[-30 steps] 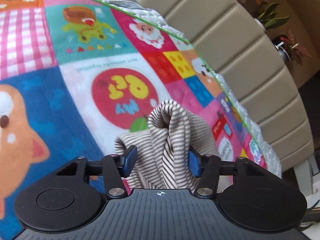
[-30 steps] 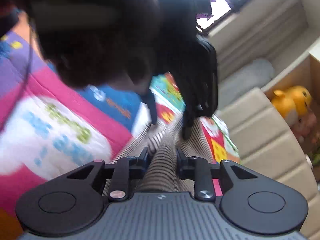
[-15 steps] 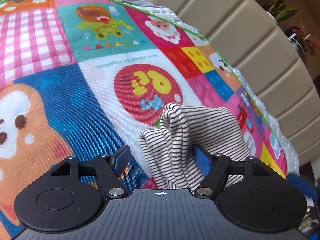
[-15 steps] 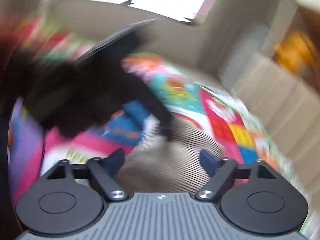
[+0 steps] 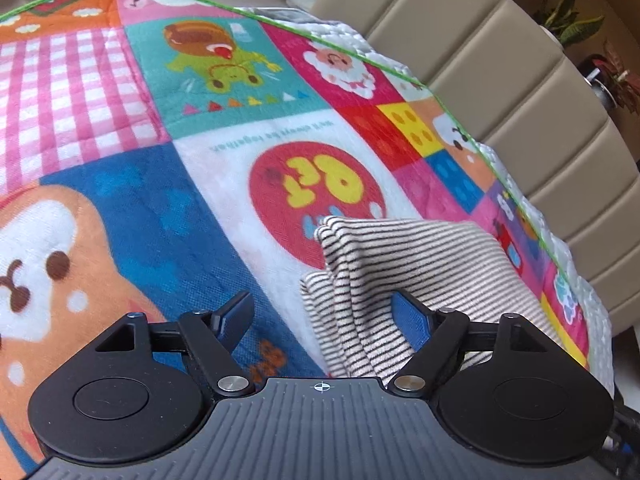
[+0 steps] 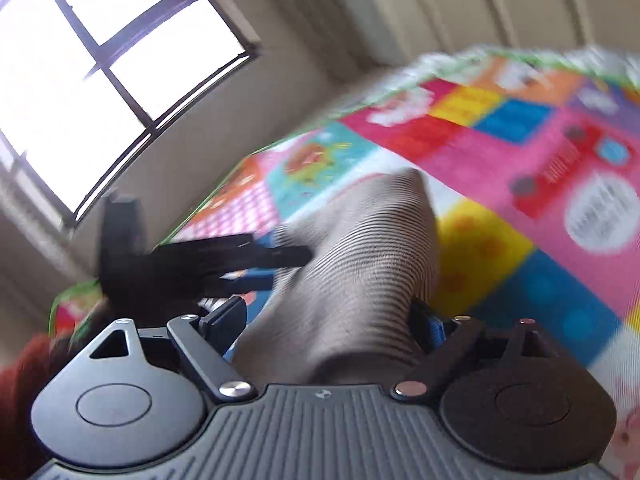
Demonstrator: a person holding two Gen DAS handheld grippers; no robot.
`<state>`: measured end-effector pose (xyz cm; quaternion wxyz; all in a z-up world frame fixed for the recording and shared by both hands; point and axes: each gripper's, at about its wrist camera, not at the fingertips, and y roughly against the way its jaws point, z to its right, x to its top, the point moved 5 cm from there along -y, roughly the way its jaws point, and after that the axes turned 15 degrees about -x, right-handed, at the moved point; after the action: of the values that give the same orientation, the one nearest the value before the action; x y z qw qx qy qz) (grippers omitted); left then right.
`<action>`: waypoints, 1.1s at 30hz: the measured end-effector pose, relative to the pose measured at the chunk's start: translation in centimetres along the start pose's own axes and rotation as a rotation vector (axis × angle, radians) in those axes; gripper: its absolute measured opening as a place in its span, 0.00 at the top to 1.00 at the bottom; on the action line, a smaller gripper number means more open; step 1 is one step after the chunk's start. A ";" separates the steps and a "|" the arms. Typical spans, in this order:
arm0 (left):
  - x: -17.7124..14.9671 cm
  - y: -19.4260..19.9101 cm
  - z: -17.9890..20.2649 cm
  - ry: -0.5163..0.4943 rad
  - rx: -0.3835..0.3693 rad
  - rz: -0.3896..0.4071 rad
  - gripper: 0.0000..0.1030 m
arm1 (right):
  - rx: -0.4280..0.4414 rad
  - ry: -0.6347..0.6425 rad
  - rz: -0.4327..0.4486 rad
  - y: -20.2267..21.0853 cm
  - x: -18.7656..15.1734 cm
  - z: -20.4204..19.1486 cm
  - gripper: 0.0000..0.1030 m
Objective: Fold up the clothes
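Note:
A folded brown-and-white striped garment [image 5: 404,264] lies on a colourful patchwork blanket [image 5: 160,168]. My left gripper [image 5: 326,316] is open; the garment's near edge lies between its blue-padded fingers [image 5: 412,314], resting against the right one. In the blurred right wrist view the same garment [image 6: 360,264] lies between the fingers of my right gripper [image 6: 328,320], which is open too. The left gripper shows there as a dark shape [image 6: 192,260] at the garment's left edge.
The blanket covers a bed with a beige padded headboard [image 5: 520,92] along its far right side. Plants [image 5: 600,52] stand beyond it. A window [image 6: 92,64] and a bare wall lie behind the bed in the right wrist view.
Both grippers opened and let go of the striped garment. It dropped from a bunched, lifted shape to a flat fold on the blanket. The right gripper swung quickly round.

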<state>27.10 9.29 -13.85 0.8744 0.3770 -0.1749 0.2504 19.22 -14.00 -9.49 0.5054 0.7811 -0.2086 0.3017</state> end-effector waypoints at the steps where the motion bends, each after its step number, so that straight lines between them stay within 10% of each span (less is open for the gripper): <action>1: 0.2 0.0 -0.4 0.016 -0.007 0.002 0.18 | -0.052 0.059 -0.018 -0.4 -0.4 -0.4 0.14; 5: 0.0 0.0 0.6 0.003 -0.030 -0.010 0.15 | -0.347 0.390 -0.078 -3.0 -3.6 -0.6 0.06; 10: 1.0 3.2 4.0 -0.047 -0.089 0.073 0.32 | -0.388 0.462 -0.037 -2.3 -3.4 -1.1 0.03; 16: 2.0 5.2 9.3 -0.124 -0.420 0.220 0.30 | -0.398 0.484 -0.034 -2.9 -3.5 -1.2 0.00; 26: 0.5 -0.7 2.4 0.198 -0.335 0.064 0.48 | -0.319 0.439 0.126 -0.4 -1.5 -5.0 0.00; 33: -0.3 -0.7 3.3 0.068 -0.235 0.031 0.48 | -0.453 0.740 0.116 -3.3 -6.5 -7.2 0.00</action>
<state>26.90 6.30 -12.20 0.9140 0.2603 -0.1792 0.2544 14.68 -5.95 -13.85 0.6870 0.4768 -0.1180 0.5355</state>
